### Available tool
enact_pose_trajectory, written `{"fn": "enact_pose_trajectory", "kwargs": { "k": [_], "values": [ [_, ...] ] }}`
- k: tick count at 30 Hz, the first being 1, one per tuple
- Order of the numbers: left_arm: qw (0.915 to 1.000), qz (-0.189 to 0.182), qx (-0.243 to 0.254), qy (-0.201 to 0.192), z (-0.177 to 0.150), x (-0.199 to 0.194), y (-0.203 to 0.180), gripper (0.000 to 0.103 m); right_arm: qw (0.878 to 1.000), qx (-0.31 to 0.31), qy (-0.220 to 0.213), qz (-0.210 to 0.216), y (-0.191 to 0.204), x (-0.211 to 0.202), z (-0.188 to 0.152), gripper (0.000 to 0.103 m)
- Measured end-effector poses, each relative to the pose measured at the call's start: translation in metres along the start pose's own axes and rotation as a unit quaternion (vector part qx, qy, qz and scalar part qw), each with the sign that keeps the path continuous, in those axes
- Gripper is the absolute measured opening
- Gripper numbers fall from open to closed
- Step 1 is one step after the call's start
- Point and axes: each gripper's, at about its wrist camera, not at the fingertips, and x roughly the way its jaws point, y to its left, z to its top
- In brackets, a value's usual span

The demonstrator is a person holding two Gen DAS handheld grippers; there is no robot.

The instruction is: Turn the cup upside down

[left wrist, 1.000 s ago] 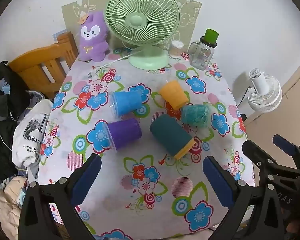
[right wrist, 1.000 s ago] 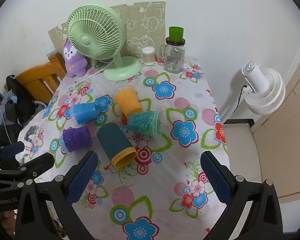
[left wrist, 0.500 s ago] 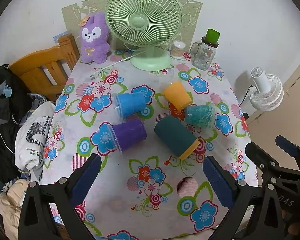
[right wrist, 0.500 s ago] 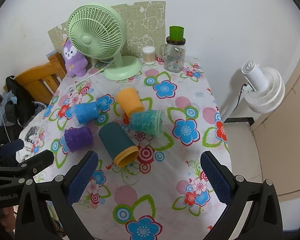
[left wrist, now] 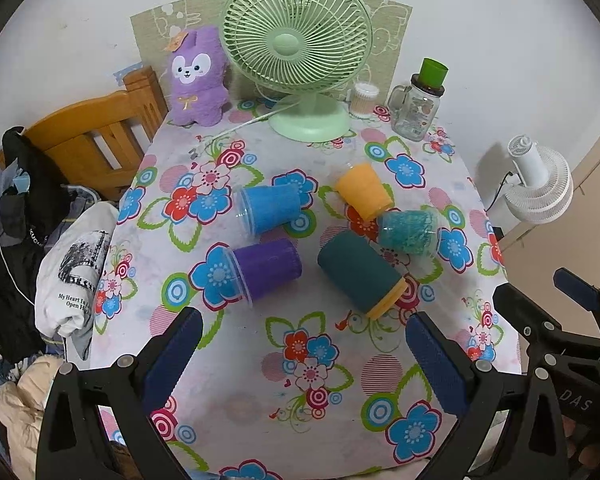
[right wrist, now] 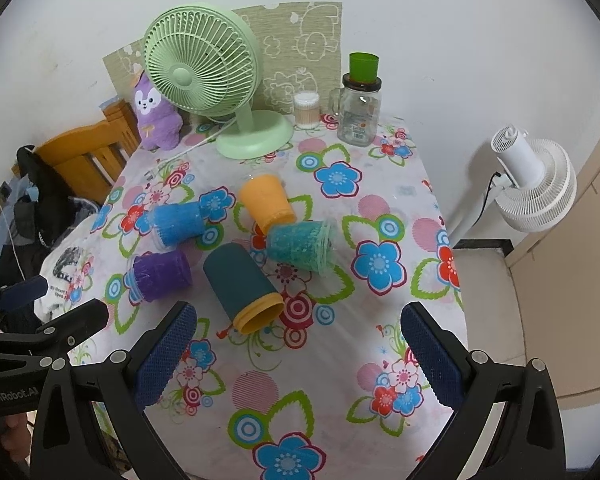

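Several cups lie on their sides on the floral table: a dark teal cup with a yellow rim (left wrist: 358,276) (right wrist: 240,284), a purple cup (left wrist: 264,270) (right wrist: 160,275), a blue cup (left wrist: 270,208) (right wrist: 178,224), an orange cup (left wrist: 363,190) (right wrist: 267,202) and a glittery teal cup (left wrist: 408,231) (right wrist: 300,246). My left gripper (left wrist: 304,360) is open and empty, above the table's near edge. My right gripper (right wrist: 300,354) is open and empty, just short of the dark teal cup.
A green desk fan (left wrist: 298,56), a purple plush toy (left wrist: 196,76), a cotton swab jar (left wrist: 364,98) and a glass jar with a green lid (left wrist: 418,104) stand at the back. A wooden chair (left wrist: 96,140) with clothes stands left; a white fan (left wrist: 538,182) stands right.
Both grippers have drawn back and risen a little, so the table and cups appear slightly farther away. Both stay open. The cups have not moved.
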Motion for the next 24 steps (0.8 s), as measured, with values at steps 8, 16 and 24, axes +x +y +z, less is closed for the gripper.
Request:
{"fn": "enact_pose_trajectory", "kwargs": {
  "k": [8, 16, 24],
  "values": [
    [1.0000, 0.001, 0.002, 0.002, -0.001, 0.001, 0.001, 0.102, 1.000, -0.001, 0.006, -0.001, -0.002, 0.002, 0.001, 0.103],
    [0.9999, 0.007, 0.007, 0.006, 0.008, 0.006, -0.008, 0.102, 1.000, -0.007, 0.009, 0.002, -0.010, 0.005, 0.007, 0.103],
    [0.9996, 0.025, 0.009, 0.009, 0.018, 0.015, -0.027, 0.102, 1.000, -0.018, 0.016, 0.018, -0.027, 0.015, 0.016, 0.103]
  ]
}}
